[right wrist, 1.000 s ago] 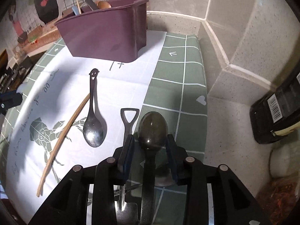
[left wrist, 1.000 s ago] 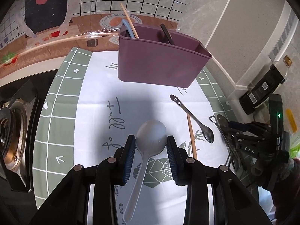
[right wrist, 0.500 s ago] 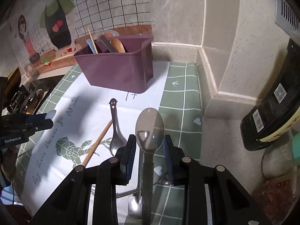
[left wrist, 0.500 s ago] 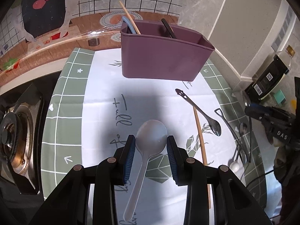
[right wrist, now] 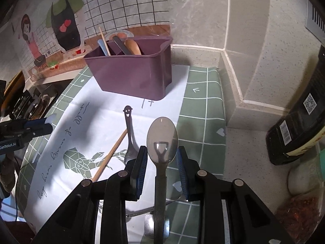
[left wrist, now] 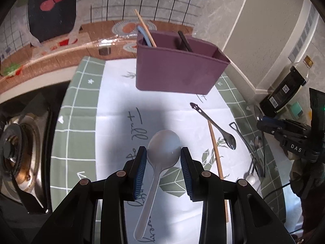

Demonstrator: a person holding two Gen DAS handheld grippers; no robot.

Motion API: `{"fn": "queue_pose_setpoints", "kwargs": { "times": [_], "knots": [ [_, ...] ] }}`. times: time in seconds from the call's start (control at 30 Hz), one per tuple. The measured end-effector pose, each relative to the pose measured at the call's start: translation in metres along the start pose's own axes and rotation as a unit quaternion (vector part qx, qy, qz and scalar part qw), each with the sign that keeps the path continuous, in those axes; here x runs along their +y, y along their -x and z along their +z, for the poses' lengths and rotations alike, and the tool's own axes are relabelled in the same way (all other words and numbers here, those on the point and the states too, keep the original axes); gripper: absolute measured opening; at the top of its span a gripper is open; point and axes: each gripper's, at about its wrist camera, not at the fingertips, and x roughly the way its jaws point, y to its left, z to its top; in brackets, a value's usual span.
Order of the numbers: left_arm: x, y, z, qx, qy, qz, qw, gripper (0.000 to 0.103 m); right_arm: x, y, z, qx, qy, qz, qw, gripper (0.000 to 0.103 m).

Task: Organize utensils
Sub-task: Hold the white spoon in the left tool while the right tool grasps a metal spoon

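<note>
Purple caddy (left wrist: 178,73) lies ahead of both hand-held grippers, left (left wrist: 163,162) pinching a white spoon (left wrist: 162,152), right (right wrist: 161,160) a steel spoon (right wrist: 162,142), handles trailing back.

Left tool (left wrist: 163,158), right tool (right wrist: 161,158): each gripping.

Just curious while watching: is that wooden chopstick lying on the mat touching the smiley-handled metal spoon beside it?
Cannot tell. In the right wrist view the wooden chopstick's upper tip meets the smiley-handled spoon's handle, but the left wrist view seems to show a narrow gap.
</note>
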Motion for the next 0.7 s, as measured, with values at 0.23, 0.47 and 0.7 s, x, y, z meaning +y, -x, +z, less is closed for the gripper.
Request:
{"fn": "queue_pose_setpoints", "kwargs": {
  "times": [0.23,0.47,0.7],
  "knots": [
    [-0.021,0.034,0.031,-0.064,-0.027,-0.008,0.9975,0.035,0.009,0.031,0.025,-0.068,-0.008,0.021,0.997,0.027],
    [-0.027,0.092,0.107,-0.182,0.007,-0.083,0.9798,0.035,0.021,0.100,0.095,-0.171,0.005,0.032,0.985,0.005],
    [-0.010,0.111,0.139,-0.225,0.025,-0.083,0.9705,0.035,0.024,0.107,0.127,-0.159,0.042,0.034,0.986,0.005]
  ]
}}
